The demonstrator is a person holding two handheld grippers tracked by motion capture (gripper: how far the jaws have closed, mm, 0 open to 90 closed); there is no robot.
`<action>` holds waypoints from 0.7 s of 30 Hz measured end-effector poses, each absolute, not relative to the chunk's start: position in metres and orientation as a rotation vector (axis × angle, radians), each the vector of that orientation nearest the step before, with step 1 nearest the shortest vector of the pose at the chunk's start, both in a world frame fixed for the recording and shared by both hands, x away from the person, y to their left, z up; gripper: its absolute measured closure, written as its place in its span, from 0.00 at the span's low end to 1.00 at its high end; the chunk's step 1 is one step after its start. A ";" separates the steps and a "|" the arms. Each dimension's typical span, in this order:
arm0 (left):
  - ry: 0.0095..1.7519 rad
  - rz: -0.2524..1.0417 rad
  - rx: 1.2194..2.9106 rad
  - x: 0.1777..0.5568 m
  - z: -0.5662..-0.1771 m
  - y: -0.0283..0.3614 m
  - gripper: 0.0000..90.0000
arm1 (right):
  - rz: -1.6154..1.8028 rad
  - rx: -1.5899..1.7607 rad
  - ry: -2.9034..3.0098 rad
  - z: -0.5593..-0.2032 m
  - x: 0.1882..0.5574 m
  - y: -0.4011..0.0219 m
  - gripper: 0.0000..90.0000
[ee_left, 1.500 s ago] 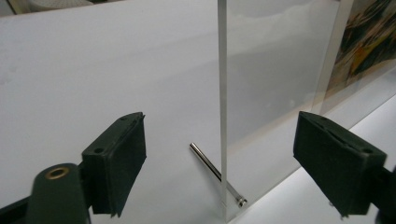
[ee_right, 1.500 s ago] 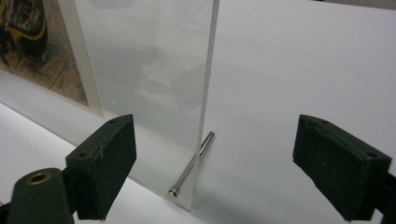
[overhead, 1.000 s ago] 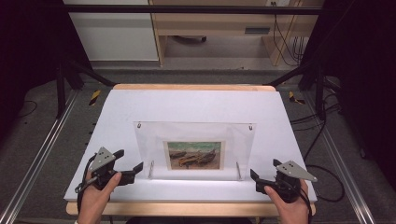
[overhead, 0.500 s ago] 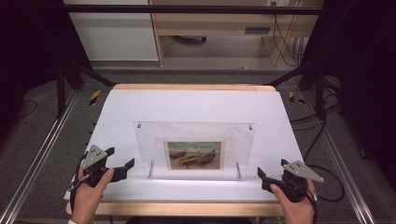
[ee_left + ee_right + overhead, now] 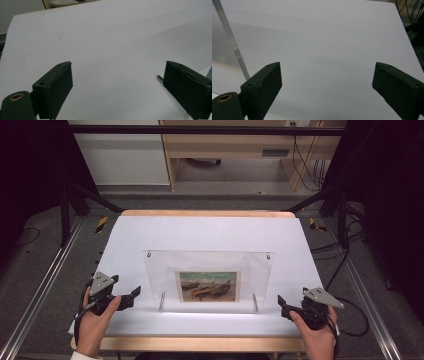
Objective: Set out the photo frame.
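- Under my claws lies a white surface [image 5: 210, 232], with a wooden edge showing along its far and near sides.
- Beyond the far edge I see a grey floor, a pale wooden piece of furniture [image 5: 230, 150] and a white cabinet front [image 5: 122, 155]; dark cables [image 5: 305, 155] hang at the far right.
- Metal rails [image 5: 40, 290] run along the floor on both sides of the surface, and black frame bars cross overhead and slant down at the corners.
- A clear acrylic picture frame [image 5: 207, 280] stands upright near the middle of the surface, towards my side, holding a small painted picture of boats [image 5: 207, 286]. Small metal pins show at its upper corners and two metal posts [image 5: 162, 301] at its base.
- My left claw [image 5: 131, 296] sits just left of the frame's lower left corner, apart from it. Its jaws stand wide apart with nothing between them; in the left gripper view a metal pin [image 5: 159, 78] shows just beside the right-hand jaw.
- My right claw [image 5: 282, 304] sits to the right of the frame's lower right corner, near but not touching. Its jaws are also spread wide and hold nothing; in the right gripper view the frame's clear edge [image 5: 229, 40] runs up the left side.
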State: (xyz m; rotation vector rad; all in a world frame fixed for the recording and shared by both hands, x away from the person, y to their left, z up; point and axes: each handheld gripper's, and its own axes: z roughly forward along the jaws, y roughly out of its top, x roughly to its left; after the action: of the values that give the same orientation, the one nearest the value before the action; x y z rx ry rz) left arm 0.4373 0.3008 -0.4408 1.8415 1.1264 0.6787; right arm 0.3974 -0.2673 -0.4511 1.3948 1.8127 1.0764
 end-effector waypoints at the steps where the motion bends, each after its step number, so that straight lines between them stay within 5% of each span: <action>1: 1.132 0.680 1.847 0.439 -0.442 0.301 0.09 | 1.075 1.410 1.815 -0.452 0.399 -0.267 0.10; 21: 1.194 0.655 1.923 0.467 -0.460 0.296 0.09 | 0.976 1.441 1.888 -0.466 0.436 -0.262 0.12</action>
State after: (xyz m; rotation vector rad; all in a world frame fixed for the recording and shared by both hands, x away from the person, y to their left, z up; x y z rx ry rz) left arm 0.4672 0.2963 -0.4596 1.9235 1.1942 0.6548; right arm 0.4360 -0.2622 -0.4656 1.4411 1.8879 0.9757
